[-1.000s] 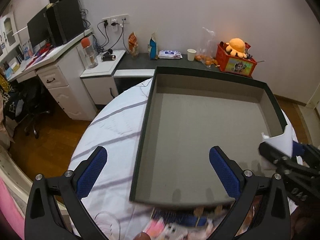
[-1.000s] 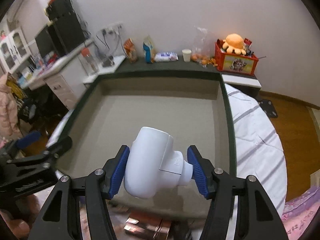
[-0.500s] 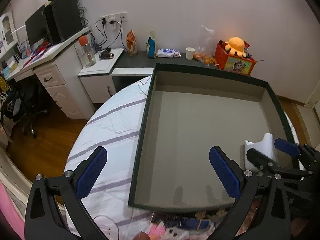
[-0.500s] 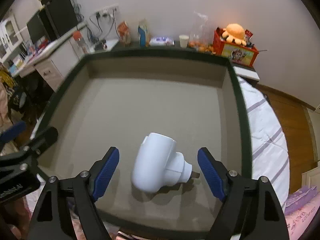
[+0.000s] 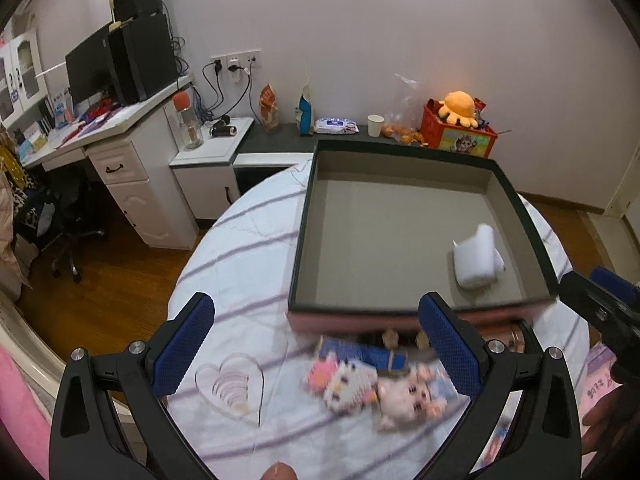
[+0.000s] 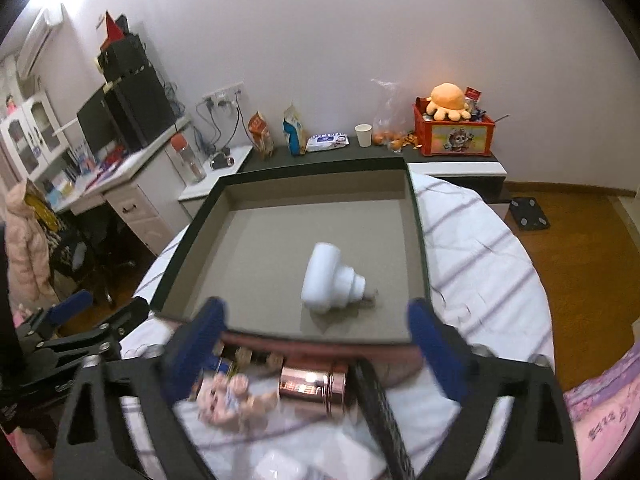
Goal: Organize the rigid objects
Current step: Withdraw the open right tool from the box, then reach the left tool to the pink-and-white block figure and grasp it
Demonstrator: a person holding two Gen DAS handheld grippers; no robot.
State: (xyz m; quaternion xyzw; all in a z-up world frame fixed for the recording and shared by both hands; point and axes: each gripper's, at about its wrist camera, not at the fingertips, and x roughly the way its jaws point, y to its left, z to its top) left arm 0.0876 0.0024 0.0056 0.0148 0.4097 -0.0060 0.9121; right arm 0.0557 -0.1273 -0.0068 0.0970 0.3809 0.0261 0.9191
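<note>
A white plastic plug-like object (image 6: 332,280) lies inside the dark-rimmed box (image 6: 416,240), near its front right; it also shows in the left wrist view (image 5: 478,258). My right gripper (image 6: 316,348) is open and empty, pulled back over the box's front edge. My left gripper (image 5: 316,340) is open and empty above the bed in front of the box (image 5: 298,240). Loose items lie before the box: a copper cylinder (image 6: 312,386), a small doll (image 5: 408,398), a pixel-bead figure (image 5: 344,380), a clear heart shape (image 5: 232,384).
The box sits on a striped white bedsheet (image 5: 240,264). A desk with drawers (image 5: 120,168) and monitor stands at left. A low dark shelf (image 6: 360,152) behind the box carries snacks, a cup and a red toy box (image 6: 454,136). Wooden floor lies on both sides.
My right gripper opened, released the white object into the box and drew back. My left gripper also drew back, bringing the loose items in front of the box into view.
</note>
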